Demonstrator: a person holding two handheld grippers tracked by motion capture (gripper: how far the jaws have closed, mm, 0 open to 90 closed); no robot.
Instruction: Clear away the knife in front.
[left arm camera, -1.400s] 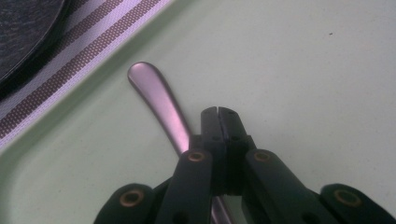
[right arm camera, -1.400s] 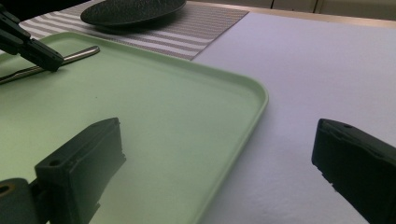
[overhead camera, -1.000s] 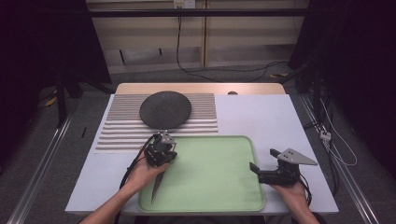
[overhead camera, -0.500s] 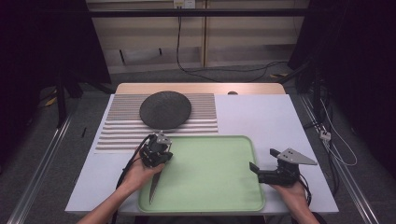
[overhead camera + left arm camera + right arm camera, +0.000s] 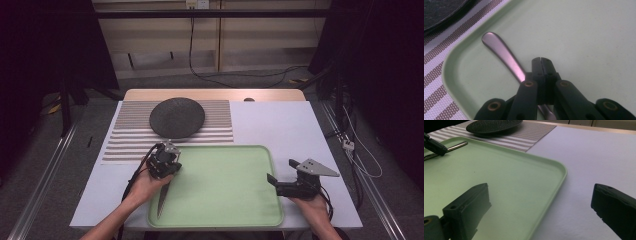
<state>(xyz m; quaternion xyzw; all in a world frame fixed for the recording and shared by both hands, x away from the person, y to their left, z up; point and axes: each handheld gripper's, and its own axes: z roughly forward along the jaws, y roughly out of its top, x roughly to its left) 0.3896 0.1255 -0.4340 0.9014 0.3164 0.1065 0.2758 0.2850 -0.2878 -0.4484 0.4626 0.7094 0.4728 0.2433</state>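
— What is the piece of cutlery like?

— A metal knife (image 5: 162, 200), slim and silvery, with a rounded, polished handle end (image 5: 492, 43) (a faint pinkish sheen on it in the left gripper view).

— Where does it lie?

— At the left edge of the pale green tray (image 5: 225, 175), running lengthwise along that side. Its pointed blade tip is toward the near edge of the table and its handle toward the striped mat.

— Is it flat?

— Hard to tell: the middle of it is clamped and hidden.

Left gripper (image 5: 540, 60) clamped; right gripper (image 5: 541, 205) agape
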